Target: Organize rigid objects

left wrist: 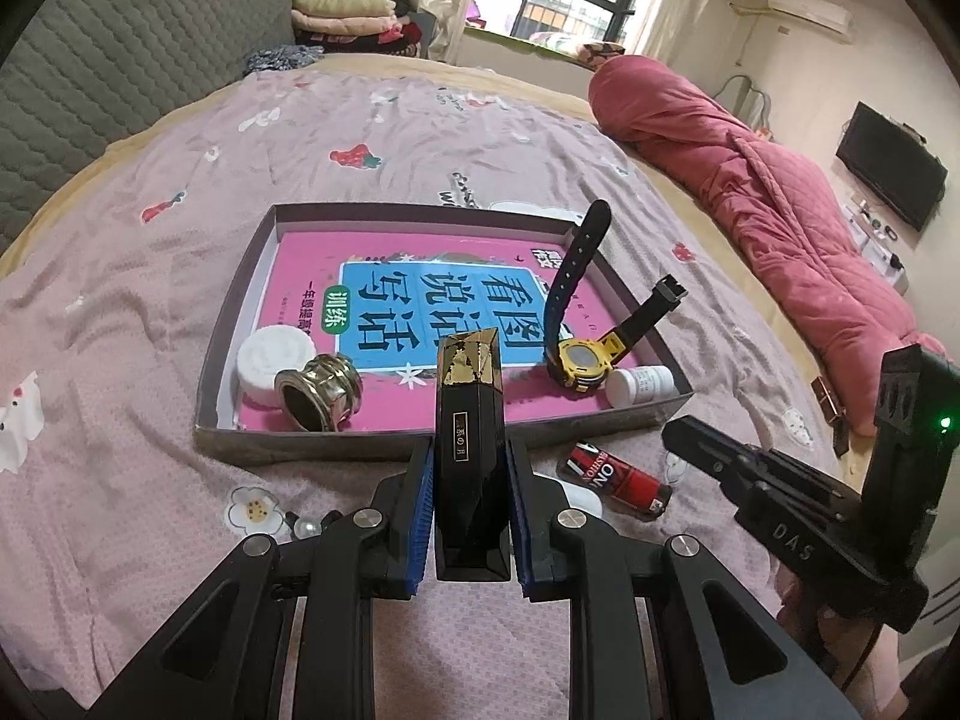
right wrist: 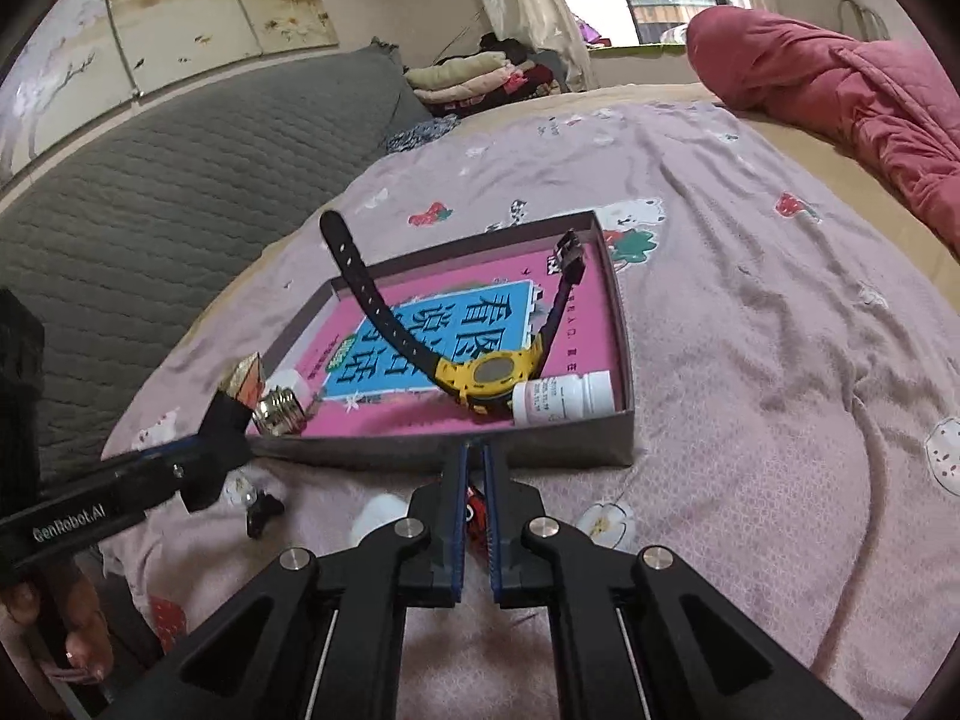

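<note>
My left gripper (left wrist: 470, 447) is shut on a tall black box with a gold top (left wrist: 471, 396), held upright just before the near wall of a shallow cardboard tray (left wrist: 336, 441). In the tray, a pink book (left wrist: 384, 294) carries a white jar (left wrist: 273, 360), a gold cap (left wrist: 318, 393), a yellow watch (left wrist: 579, 360) and a white pill bottle (left wrist: 639, 384). A red and black bottle (left wrist: 618, 480) lies on the bed in front of the tray. My right gripper (right wrist: 475, 453) is shut just above it. The red bottle (right wrist: 477, 510) shows through the slit between the fingers, not gripped.
A pearl clip (left wrist: 303, 525) and a small white object (right wrist: 378, 516) lie on the pink bedspread near the tray. A rolled red quilt (left wrist: 750, 198) runs along the right of the bed. Small dark items (left wrist: 827, 397) rest beside it. A grey headboard (right wrist: 150, 210) stands at the left.
</note>
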